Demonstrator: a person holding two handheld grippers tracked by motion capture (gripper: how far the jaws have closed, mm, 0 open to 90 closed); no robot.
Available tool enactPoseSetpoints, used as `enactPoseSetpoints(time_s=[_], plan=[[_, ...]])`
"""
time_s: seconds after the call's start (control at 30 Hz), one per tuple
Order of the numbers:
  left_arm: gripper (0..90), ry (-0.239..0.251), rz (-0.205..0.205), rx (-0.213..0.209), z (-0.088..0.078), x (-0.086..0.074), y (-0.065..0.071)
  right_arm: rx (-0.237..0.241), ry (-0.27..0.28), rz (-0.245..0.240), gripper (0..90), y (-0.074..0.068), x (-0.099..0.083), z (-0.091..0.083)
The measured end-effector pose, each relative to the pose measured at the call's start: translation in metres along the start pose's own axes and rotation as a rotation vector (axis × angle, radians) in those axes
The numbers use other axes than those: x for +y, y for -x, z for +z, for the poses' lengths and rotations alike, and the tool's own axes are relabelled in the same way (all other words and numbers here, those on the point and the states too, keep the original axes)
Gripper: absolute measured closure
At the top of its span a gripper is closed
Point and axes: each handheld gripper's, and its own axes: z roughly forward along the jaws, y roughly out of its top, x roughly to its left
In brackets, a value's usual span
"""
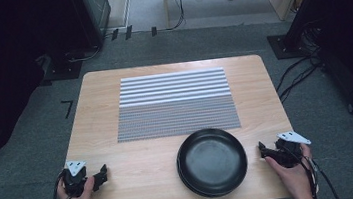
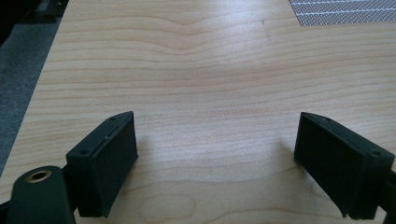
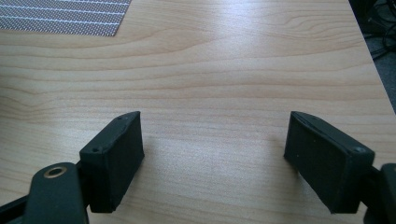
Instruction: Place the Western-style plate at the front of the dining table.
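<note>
While both tools sit spread and empty, black pan point(image 1: 212, 162) rests near-right on desk point(image 1: 136, 159), just left of right tool point(image 1: 266, 150); left tool point(image 1: 101, 174) well apart.

Bare table point(image 1: 136, 159) lies ahead of the left gripper point(image 1: 102, 177); a black pan point(image 1: 212, 162) stands between it and the right gripper point(image 1: 264, 151).

Glossy black pan point(image 1: 212, 162), wood-grain table point(image 1: 143, 178)
</note>
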Motion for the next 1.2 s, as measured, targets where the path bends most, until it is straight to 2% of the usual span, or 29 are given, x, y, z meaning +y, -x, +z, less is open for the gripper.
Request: enactPoseSetpoints(time_s=[0.13,0.23,0.33,0.5,0.6,0.7,0.73,0.77,0.9,0.93,1.0,1.1,1.13,1.2], plan=[[12.6,-0.003,-0.005,0.016,-0.001,0.0,0.002,-0.004,0.001,0.014,21.4,0.0,0.0,-0.001],[12.6,0.008,-0.023,-0.005,-0.004,0.002,0.006,-0.001,0.009,0.03,22.5,0.002,0.001,-0.004],[12.6,0.03,-0.008,-0.018,-0.009,0.005,0.014,-0.007,0.04,0.042,24.5,0.002,0.003,-0.011],[12.6,0.045,0.001,-0.057,-0.012,0.009,0.027,0.011,0.076,0.058,26.8,0.0,0.006,-0.021],[12.6,0.056,0.017,-0.101,-0.014,0.011,0.042,0.021,0.09,0.067,27.7,-0.003,0.008,-0.027],[12.6,0.061,0.021,-0.135,-0.016,0.012,0.052,0.023,0.094,0.073,27.6,-0.007,0.01,-0.031],[12.6,0.061,0.021,-0.135,-0.016,0.012,0.052,0.023,0.094,0.073,27.6,-0.007,0.01,-0.031],[12.6,0.06,0.024,-0.158,-0.016,0.012,0.059,0.032,0.096,0.072,27.5,-0.009,0.01,-0.032],[12.6,0.058,0.036,-0.198,-0.016,0.012,0.073,0.041,0.096,0.075,28.5,-0.013,0.011,-0.034],[12.6,0.058,0.036,-0.198,-0.016,0.012,0.073,0.041,0.096,0.075,28.5,-0.013,0.011,-0.034],[12.6,0.058,0.041,-0.219,-0.016,0.012,0.083,0.043,0.111,0.076,32.4,-0.017,0.012,-0.037],[12.6,0.058,0.045,-0.232,-0.016,0.013,0.088,0.044,0.124,0.075,35.6,-0.019,0.012,-0.039],[12.6,0.058,0.05,-0.248,-0.016,0.014,0.093,0.059,0.137,0.074,39.3,-0.02,0.013,-0.04],[12.6,0.058,0.051,-0.256,-0.015,0.014,0.096,0.066,0.137,0.076,39.7,-0.021,0.013,-0.041]])
